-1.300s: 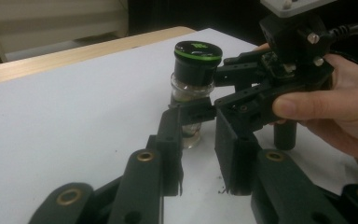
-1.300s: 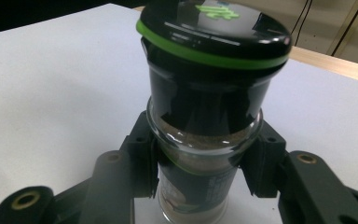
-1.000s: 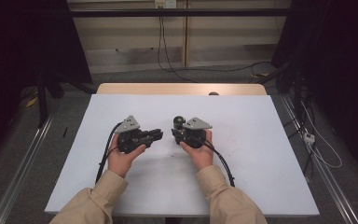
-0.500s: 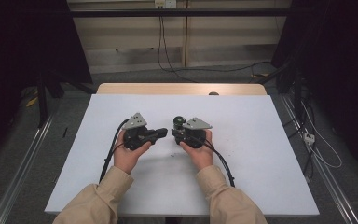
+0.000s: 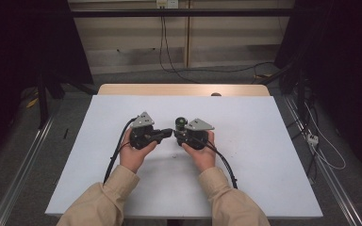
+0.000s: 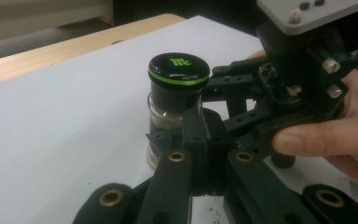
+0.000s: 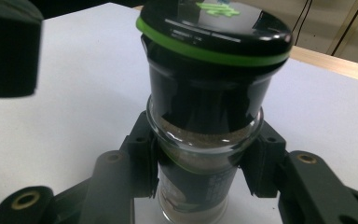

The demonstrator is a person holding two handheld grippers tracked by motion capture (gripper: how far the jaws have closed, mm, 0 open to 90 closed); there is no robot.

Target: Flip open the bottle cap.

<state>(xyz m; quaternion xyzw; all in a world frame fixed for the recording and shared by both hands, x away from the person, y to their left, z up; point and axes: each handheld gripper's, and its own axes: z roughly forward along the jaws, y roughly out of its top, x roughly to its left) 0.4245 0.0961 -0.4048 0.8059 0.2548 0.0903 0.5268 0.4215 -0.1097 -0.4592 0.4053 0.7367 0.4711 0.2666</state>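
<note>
The left gripper has moved a little to the right since the earlier frame and now stands just beside the small jar, and its jaws have just been closing, with nothing between them. Now they are together, tip against tip. In the left gripper view the closed tips stand in front of the glass body of the jar, so close that I cannot tell if they touch it.

The right gripper has not moved. Its two jaws are clamped on the jar from both sides. In the right gripper view the pads press the jar on its dark label, just under the shoulder of the glass. Brown powder shows through the clear glass above them.

The jar stands upright on the white table, near the middle, a little toward the far side. Its black cap with a green ring is on, and it carries a green mark on top.

The two grippers point at each other, the left from the left side and the right from the right side. Each hand holds its gripper from the near side, with beige sleeves behind.
</note>
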